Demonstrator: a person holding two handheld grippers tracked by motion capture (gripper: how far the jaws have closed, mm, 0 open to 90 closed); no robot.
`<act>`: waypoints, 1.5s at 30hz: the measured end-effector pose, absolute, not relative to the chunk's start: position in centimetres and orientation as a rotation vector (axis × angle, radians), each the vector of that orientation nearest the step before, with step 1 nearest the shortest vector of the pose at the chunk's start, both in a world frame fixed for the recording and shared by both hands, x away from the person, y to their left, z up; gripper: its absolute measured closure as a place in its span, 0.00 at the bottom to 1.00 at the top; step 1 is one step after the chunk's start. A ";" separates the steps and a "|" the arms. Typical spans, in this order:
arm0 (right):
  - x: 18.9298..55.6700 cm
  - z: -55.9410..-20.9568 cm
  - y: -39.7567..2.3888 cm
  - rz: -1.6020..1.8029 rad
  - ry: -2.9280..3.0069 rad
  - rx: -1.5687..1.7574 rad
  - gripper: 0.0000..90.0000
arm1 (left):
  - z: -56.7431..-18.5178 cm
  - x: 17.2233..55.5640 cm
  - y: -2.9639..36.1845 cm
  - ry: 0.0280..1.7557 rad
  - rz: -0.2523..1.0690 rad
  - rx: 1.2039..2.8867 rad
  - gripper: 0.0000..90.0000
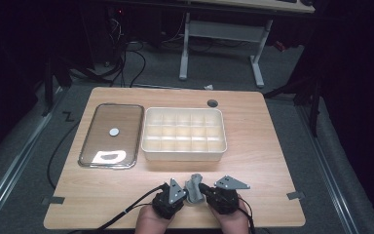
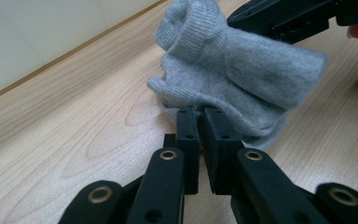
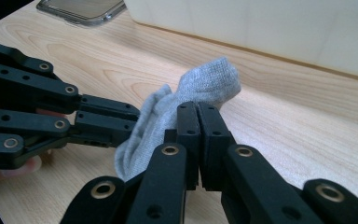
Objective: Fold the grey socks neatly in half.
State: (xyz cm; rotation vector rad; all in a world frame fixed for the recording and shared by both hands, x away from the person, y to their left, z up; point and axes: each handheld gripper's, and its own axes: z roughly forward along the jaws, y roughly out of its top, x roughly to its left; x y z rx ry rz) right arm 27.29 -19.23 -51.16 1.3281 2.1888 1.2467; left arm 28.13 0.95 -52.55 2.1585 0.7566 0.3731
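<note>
Bunching grey sock point(image 1: 194, 190) between left claw point(image 1: 184, 196), right claw point(image 1: 204, 192), both pinching it

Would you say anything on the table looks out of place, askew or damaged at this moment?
Nothing stands out. The grey sock is bunched between the left gripper and the right gripper, both shut on it. The divided tray and its clear lid lie square, side by side on the wooden table.
</note>
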 end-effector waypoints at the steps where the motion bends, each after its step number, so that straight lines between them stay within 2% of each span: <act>1: 27.2 -51.1 -19.2 1.246 2.185 1.321 0.99 | -52.5 28.2 0.8 0.751 0.374 2.162 0.94; 26: 27.1 -50.7 -19.7 1.188 2.178 1.304 1.00 | -52.0 28.9 -2.4 0.652 0.387 2.217 0.97; 38: 27.5 -51.9 -18.7 1.117 2.244 1.268 1.00 | -51.6 28.8 0.2 0.672 0.386 2.171 0.94; 45: 27.8 -52.3 -17.8 1.163 2.278 1.241 1.00 | -48.8 29.8 0.6 0.658 0.416 2.085 0.96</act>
